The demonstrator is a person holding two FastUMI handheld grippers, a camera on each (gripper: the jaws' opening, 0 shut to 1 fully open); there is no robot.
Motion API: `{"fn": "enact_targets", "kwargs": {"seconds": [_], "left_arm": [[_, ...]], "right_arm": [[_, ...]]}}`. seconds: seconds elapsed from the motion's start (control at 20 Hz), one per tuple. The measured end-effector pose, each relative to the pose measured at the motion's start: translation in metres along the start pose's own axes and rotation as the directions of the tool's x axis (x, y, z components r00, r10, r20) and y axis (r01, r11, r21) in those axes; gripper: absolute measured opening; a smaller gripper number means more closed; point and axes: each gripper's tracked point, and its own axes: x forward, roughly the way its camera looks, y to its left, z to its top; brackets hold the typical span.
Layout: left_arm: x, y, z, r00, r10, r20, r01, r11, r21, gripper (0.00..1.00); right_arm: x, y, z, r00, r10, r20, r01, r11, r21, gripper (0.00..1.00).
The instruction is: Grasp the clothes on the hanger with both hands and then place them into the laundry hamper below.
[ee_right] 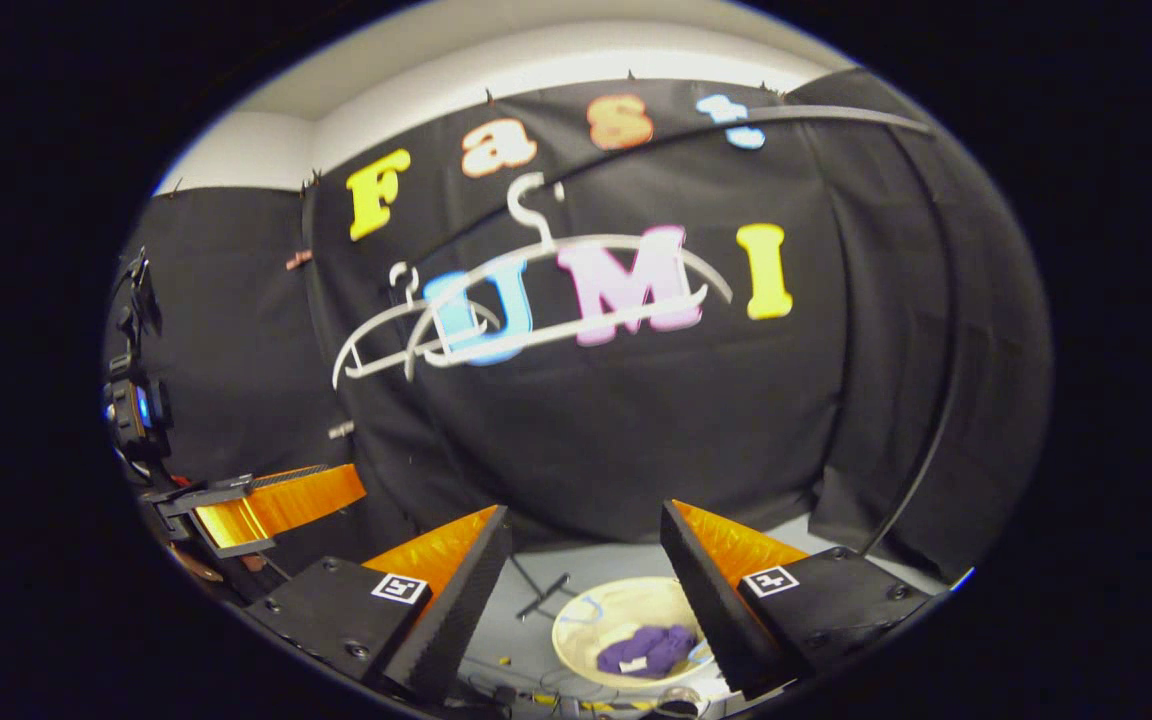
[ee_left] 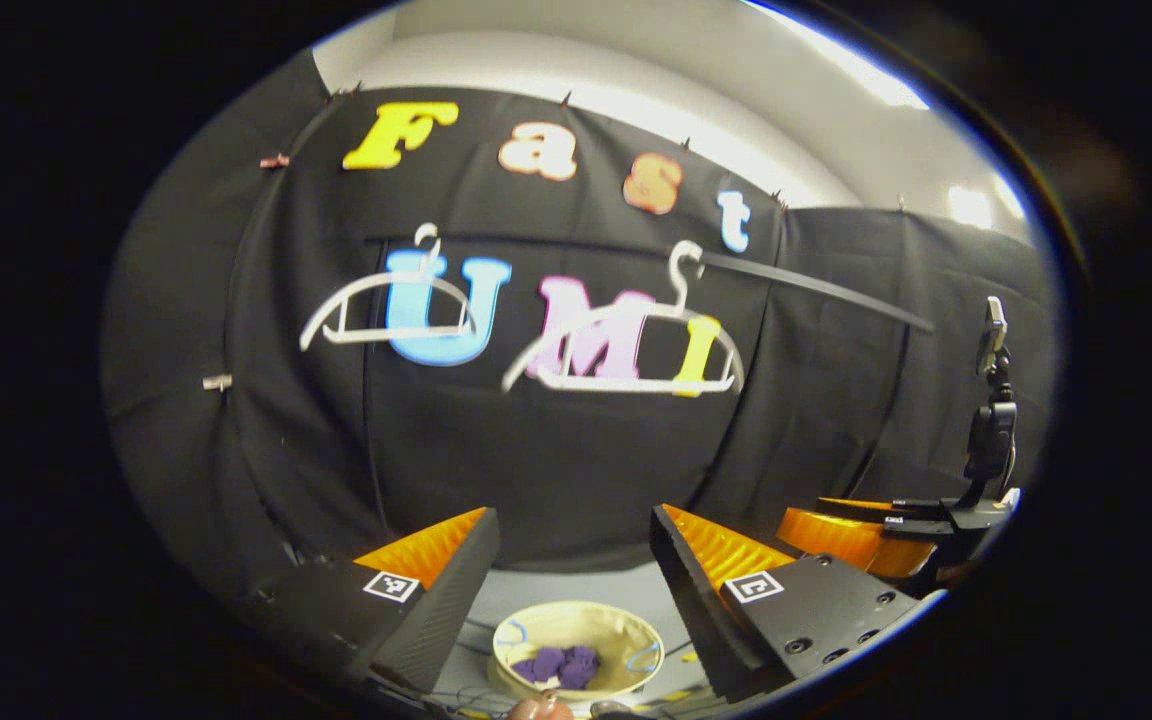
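Both tools, left [ee_left: 574, 560] and right [ee_right: 584, 555], are gaping wide and gripping nothing, each looking down between its fingers at the purple clothes [ee_left: 558, 664] lying bunched inside the round hamper [ee_left: 624, 628] directly below, while two bare hangers [ee_left: 626, 350] are hanging above.

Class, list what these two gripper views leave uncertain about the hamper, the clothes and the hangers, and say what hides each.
- Round cream laundry hamper: in the right gripper view, its right side sits behind a finger.
- Purple clothes: crumpled in the hamper, too small to tell the garment type or count.
- Two white plastic hangers: overlapping in the right gripper view, so their spacing is unclear.
- Hamper's lower rim: cut off at the bottom in the left gripper view.
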Motion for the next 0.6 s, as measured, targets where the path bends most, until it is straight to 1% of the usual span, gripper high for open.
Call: {"fn": "enact_targets", "kwargs": {"seconds": [0.05,0.1,0.15,0.2,0.25,0.35,0.4,0.45,0.5,0.6], "left_arm": [[-0.01,-0.009,0.025,0.998,-0.025,0.052,0.024,1.0,0.011,0.95],[-0.019,-0.018,0.046,0.994,-0.043,0.097,0.041,0.999,0.029,0.92],[-0.028,-0.025,0.066,0.988,-0.049,0.145,0.042,0.998,0.049,0.95],[-0.034,-0.029,0.07,0.982,-0.047,0.183,0.036,0.997,0.064,0.95],[-0.039,-0.036,0.078,0.976,-0.052,0.21,0.037,0.997,0.074,0.92],[-0.046,-0.048,0.092,0.964,-0.056,0.261,0.034,0.996,0.087,0.92],[-0.048,-0.047,0.096,0.959,-0.048,0.28,0.023,0.996,0.09,0.92],[-0.048,-0.048,0.098,0.96,-0.036,0.278,0.011,0.996,0.09,0.98],[-0.044,-0.05,0.093,0.965,-0.027,0.261,0.003,0.996,0.091,0.95],[-0.041,-0.051,0.094,0.963,0.006,0.269,-0.033,0.995,0.094,0.95]], "right_arm": [[-0.013,0.005,0.024,0.997,-0.003,0.071,0.004,1.0,-0.006,0.98],[-0.025,0.01,0.045,0.99,-0.004,0.141,0.005,1.0,-0.009,1.0],[-0.037,0.014,0.066,0.979,0.0,0.206,0.003,1.0,-0.013,0.98],[-0.045,0.017,0.081,0.966,0.001,0.259,0.004,1.0,-0.02,1.0],[-0.052,0.017,0.094,0.955,-0.005,0.296,0.013,1.0,-0.027,0.98],[-0.056,0.015,0.111,0.94,-0.014,0.341,0.029,0.999,-0.038,0.99],[-0.055,0.02,0.117,0.933,-0.002,0.36,0.023,0.998,-0.052,1.0],[-0.053,0.024,0.122,0.93,0.012,0.367,0.015,0.997,-0.07,0.97],[-0.05,0.026,0.12,0.93,0.03,0.365,0.001,0.996,-0.085,0.94],[-0.048,0.034,0.121,0.929,0.075,0.362,-0.044,0.995,-0.092,0.99]]}}
